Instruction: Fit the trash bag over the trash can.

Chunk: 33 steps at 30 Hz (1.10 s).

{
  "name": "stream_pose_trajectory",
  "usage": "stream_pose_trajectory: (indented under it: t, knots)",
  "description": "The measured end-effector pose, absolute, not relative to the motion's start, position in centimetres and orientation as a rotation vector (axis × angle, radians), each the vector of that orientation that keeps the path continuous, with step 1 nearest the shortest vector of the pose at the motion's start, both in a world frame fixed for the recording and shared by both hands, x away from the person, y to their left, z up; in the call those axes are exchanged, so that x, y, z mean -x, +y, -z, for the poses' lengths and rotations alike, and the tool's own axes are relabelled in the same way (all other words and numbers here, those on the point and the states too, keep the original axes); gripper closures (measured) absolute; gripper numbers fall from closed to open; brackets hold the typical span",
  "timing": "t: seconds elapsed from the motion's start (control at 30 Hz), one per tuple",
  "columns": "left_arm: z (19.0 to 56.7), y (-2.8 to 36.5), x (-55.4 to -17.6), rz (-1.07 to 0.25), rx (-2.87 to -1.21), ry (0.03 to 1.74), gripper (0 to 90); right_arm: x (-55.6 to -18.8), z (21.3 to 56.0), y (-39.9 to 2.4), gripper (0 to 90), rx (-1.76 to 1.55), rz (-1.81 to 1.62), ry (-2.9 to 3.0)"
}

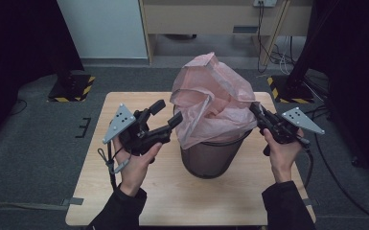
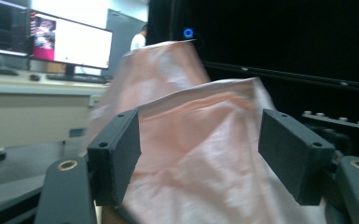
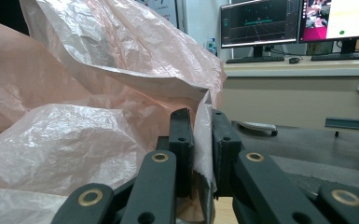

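Observation:
A dark mesh waste bin [image 1: 212,157] stands in the middle of the wooden table [image 1: 182,196]. A thin pink plastic bag [image 1: 213,93] sits in it and billows high above the rim. My right gripper [image 1: 255,109] is at the bag's right side; in the right gripper view it [image 3: 201,135] is shut on a fold of the bag's edge [image 3: 204,140]. My left gripper [image 1: 167,113] hovers at the bag's left side, open. In the left gripper view the bag [image 2: 200,140] lies beyond the wide-apart jaws of that gripper [image 2: 198,154], and the pads do not press on it.
The table's near edge lies below the person's sleeves. Black stands with yellow-striped bases [image 1: 72,88] [image 1: 287,88] flank the table's far corners. A desk [image 3: 298,88] with monitors [image 3: 261,21] stands beyond. Cables [image 1: 273,52] trail on the grey floor.

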<state>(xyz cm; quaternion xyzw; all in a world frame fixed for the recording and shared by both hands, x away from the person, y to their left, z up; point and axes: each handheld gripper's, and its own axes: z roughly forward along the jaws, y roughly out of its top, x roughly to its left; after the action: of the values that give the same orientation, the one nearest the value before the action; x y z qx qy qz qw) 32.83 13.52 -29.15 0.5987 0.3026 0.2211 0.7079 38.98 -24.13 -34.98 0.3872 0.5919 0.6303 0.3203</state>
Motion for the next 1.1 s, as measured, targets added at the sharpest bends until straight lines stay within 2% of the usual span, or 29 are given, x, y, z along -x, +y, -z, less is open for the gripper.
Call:
stream_pose_trajectory:
  t: [0.33,0.43,0.5,0.57,0.7,0.8,1.1]
  knots:
    - [28.4,9.3,-32.4,-0.515,-1.423,0.634,27.3,-38.7,34.8,-24.2,81.9,-1.008,-1.653,1.557]
    - [28.4,8.3,-33.1,-0.532,-1.452,0.636,29.2,-38.7,34.8,-24.1,81.8,-1.008,-1.656,1.558]
    - [28.3,7.8,-33.8,-0.532,-1.471,0.650,34.4,-38.6,34.8,-24.1,81.8,-1.003,-1.660,1.558]
    - [28.3,7.7,-34.3,-0.536,-1.487,0.654,43.8,-38.5,34.8,-24.1,81.9,-1.000,-1.664,1.559]
    - [28.2,8.4,-35.2,-0.507,-1.486,0.686,73.5,-38.4,34.6,-24.5,82.3,-0.993,-1.674,1.557]
    - [28.1,9.7,-35.6,-0.503,-1.471,0.731,87.2,-38.2,34.3,-25.2,83.1,-1.002,-1.692,1.542]
    - [30.9,15.2,-37.0,-0.477,-1.426,0.896,90.0,-37.9,34.0,-27.2,88.6,-1.049,-1.694,1.548]
